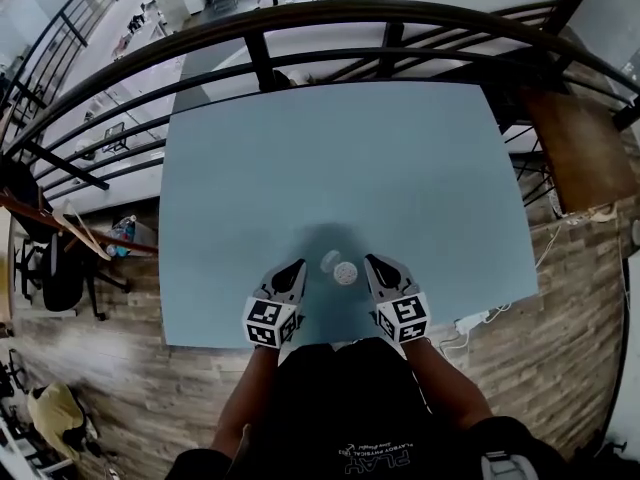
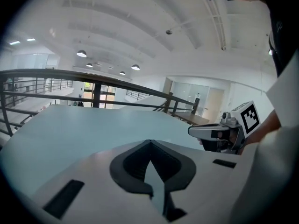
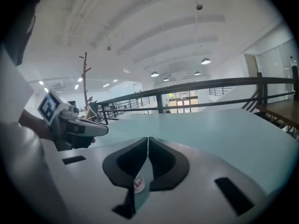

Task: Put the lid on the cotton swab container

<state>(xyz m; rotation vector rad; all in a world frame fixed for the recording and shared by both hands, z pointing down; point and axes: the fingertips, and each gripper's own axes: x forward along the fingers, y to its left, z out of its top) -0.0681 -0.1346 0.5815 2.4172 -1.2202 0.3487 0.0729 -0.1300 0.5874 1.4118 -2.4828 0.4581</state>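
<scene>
Your left claw [image 1: 297,266] and right claw [image 1: 371,260] are both clenched and hold nothing. They flank the round, open cotton swab container [image 1: 346,273], close to the near edge of the smooth, matte blue-grey surface [image 1: 330,158]. The flat round lid [image 1: 329,261] lies just beside the container, on its far-left side. A black tubular railing [image 1: 260,28] curves past the far edge. A white power strip [image 1: 470,321] lies on the plank floor [image 1: 560,298] to the right.

Left tool [image 1: 296,266] and right tool [image 1: 372,261] both closed, side by side.

Pale blue table [image 1: 330,168], white cotton swab container [image 1: 345,273], black-and-white square markers [image 1: 264,325] on the left claw [image 1: 297,266] and right claw [image 1: 372,261].
</scene>
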